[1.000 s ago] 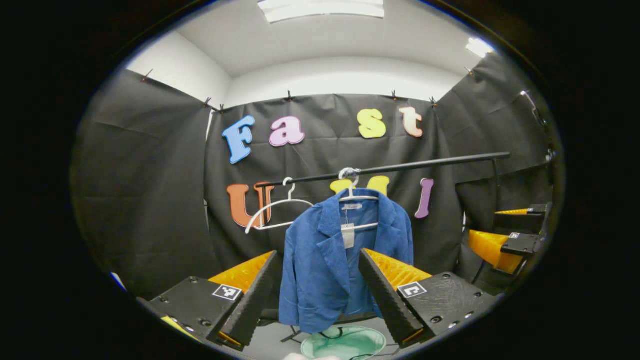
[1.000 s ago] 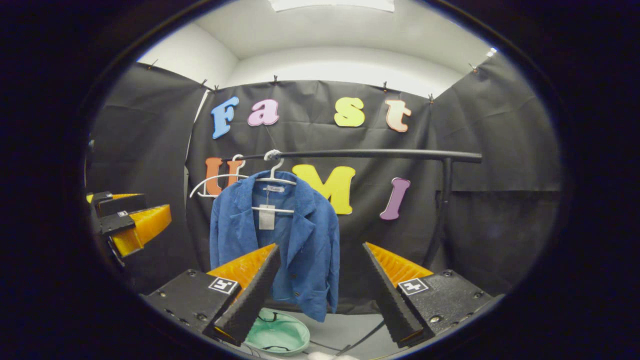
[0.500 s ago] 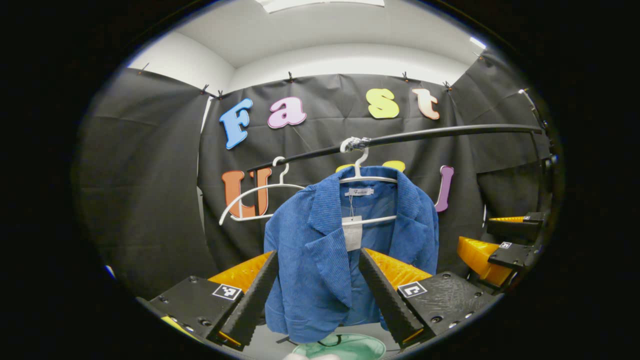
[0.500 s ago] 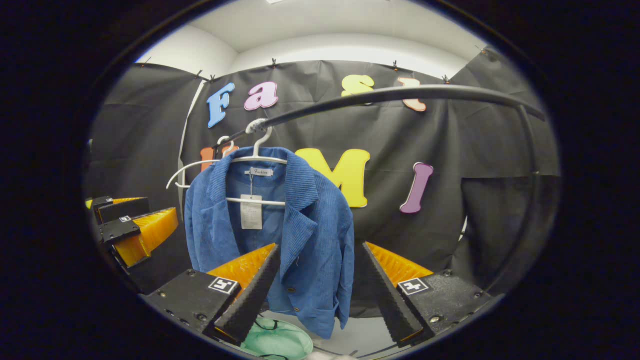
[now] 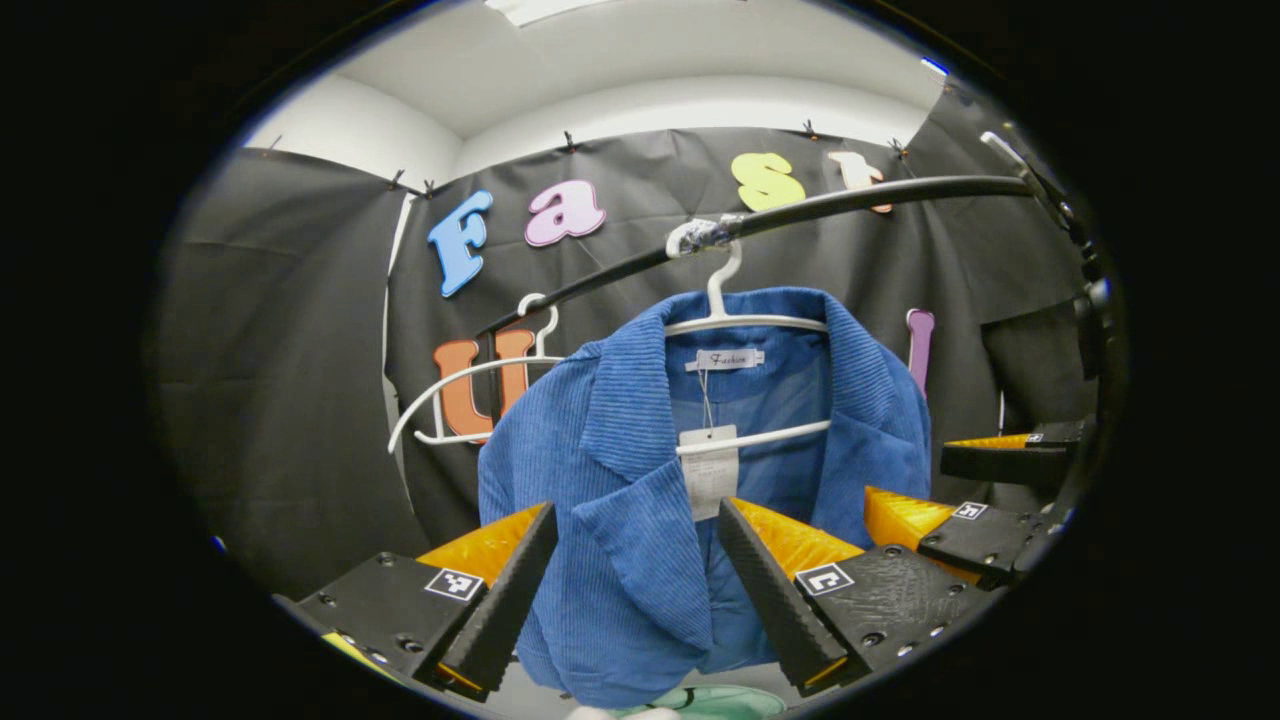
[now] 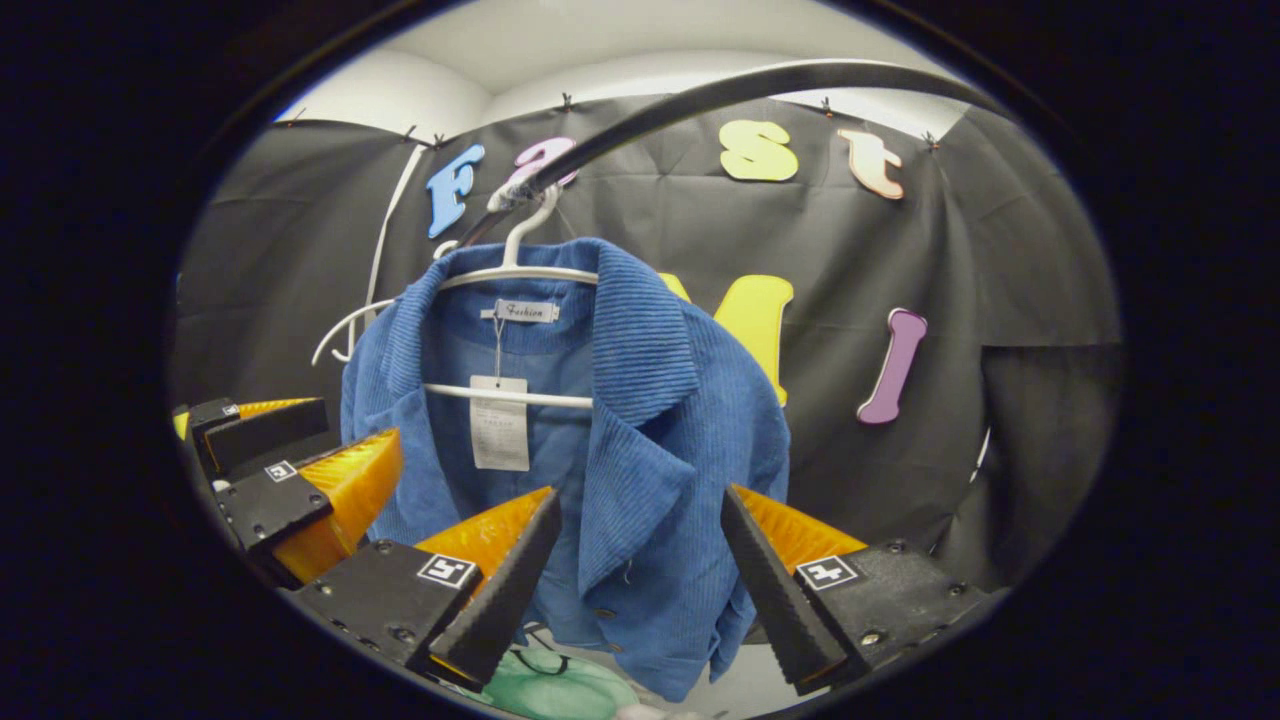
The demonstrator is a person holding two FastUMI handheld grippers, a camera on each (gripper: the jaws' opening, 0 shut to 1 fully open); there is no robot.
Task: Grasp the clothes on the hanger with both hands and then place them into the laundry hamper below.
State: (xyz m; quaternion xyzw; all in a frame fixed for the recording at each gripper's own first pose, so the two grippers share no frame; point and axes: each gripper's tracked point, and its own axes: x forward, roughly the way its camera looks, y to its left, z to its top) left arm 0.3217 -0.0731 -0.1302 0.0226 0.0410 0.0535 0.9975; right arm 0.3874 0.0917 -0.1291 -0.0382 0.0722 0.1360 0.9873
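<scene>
While the blue corduroy jacket hangs on its white hanger from the black rail, above the green hamper, we have brought both grippers much closer within the last second. Our left gripper and right gripper both gape wide, lapels between their fingers, nothing gripped; closing comes next, we judge.
</scene>
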